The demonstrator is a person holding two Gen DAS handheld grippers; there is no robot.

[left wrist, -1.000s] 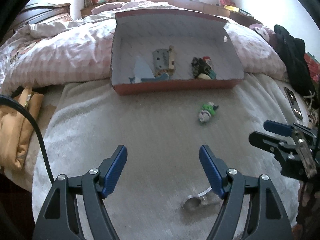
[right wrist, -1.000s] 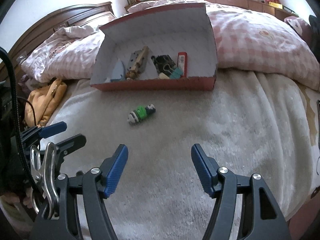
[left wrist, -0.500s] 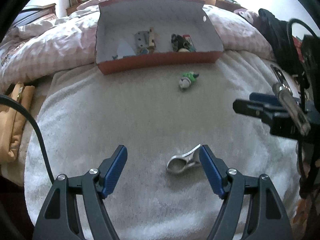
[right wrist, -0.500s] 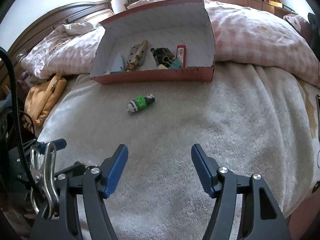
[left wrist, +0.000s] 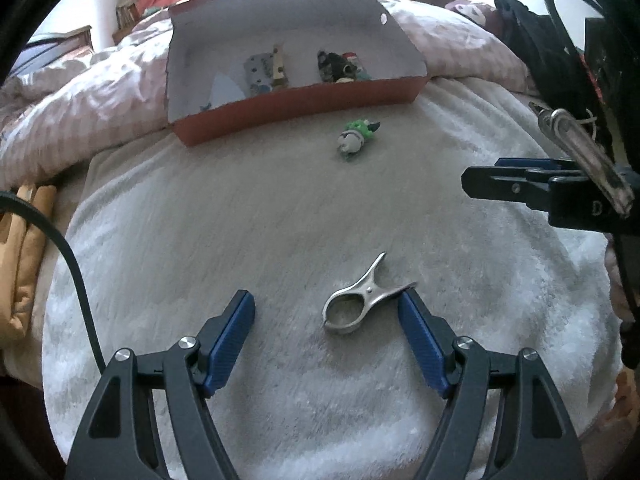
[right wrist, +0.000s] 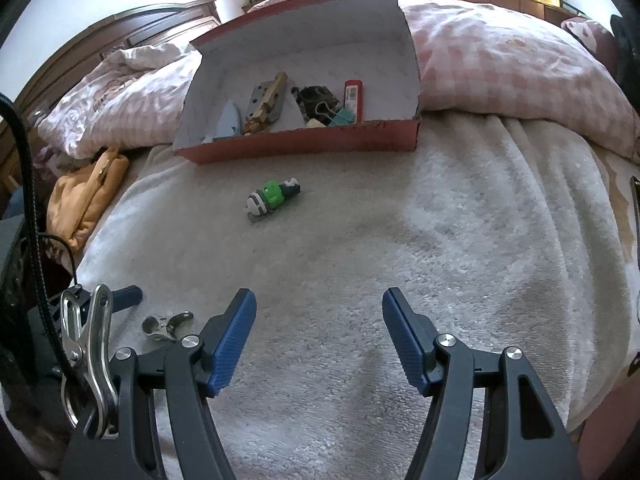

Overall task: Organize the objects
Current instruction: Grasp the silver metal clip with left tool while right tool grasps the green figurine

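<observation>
A silver metal clip point(left wrist: 362, 300) lies on the grey-white blanket between the fingers of my open left gripper point(left wrist: 326, 320), close to the right finger. It also shows in the right wrist view point(right wrist: 164, 325) at lower left. A small green and white toy point(left wrist: 356, 138) lies in front of the red cardboard box point(left wrist: 304, 108), also in the right wrist view point(right wrist: 274, 198). The box point(right wrist: 304, 146) holds several small items. My right gripper point(right wrist: 318, 328) is open and empty above the blanket.
A pink checked duvet point(right wrist: 500, 64) lies behind and beside the box. An orange bag point(right wrist: 86, 196) sits at the blanket's left edge. Dark clothing point(left wrist: 532, 40) is at the far right. A wooden headboard point(right wrist: 120, 36) stands at the back left.
My left gripper has drawn back and lowered, so the metal clip now lies between its fingers. The right gripper has barely moved.
</observation>
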